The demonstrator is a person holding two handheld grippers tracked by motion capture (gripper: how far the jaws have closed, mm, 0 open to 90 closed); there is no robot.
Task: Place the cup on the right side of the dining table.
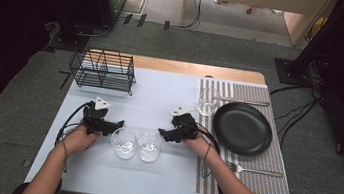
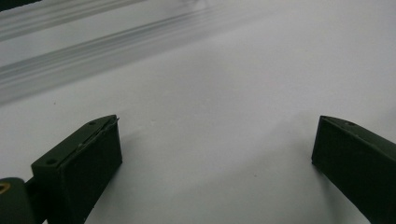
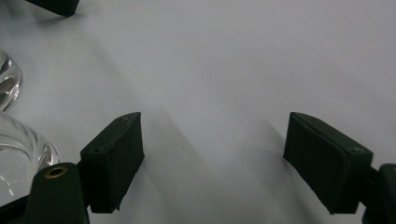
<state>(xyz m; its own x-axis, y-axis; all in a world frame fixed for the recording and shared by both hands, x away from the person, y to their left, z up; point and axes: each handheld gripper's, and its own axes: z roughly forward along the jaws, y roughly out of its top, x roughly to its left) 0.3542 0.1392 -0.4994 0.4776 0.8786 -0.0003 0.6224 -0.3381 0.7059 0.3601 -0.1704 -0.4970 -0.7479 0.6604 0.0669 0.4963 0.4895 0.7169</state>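
Note:
Two clear glasses, one at left (image 1: pixel 124 142) and one at right (image 1: pixel 148 146), stand side by side on the white table near its front. My left gripper (image 1: pixel 118 123) lies just left of them, my right gripper (image 1: pixel 161 133) just right of them. In the left gripper view the left gripper (image 2: pixel 217 126) is open over bare tabletop. In the right gripper view the right gripper (image 3: pixel 214 121) has its jaws apart with nothing between them. The nearer glass (image 3: pixel 14 144) sits outside its left jaw.
A black wire rack (image 1: pixel 103 70) stands at the table's back left. On the right, a striped placemat (image 1: pixel 270 180) holds a black plate (image 1: pixel 242 128), a third glass (image 1: pixel 206 105), a fork (image 1: pixel 253 171) and a utensil (image 1: pixel 240 100) behind the plate.

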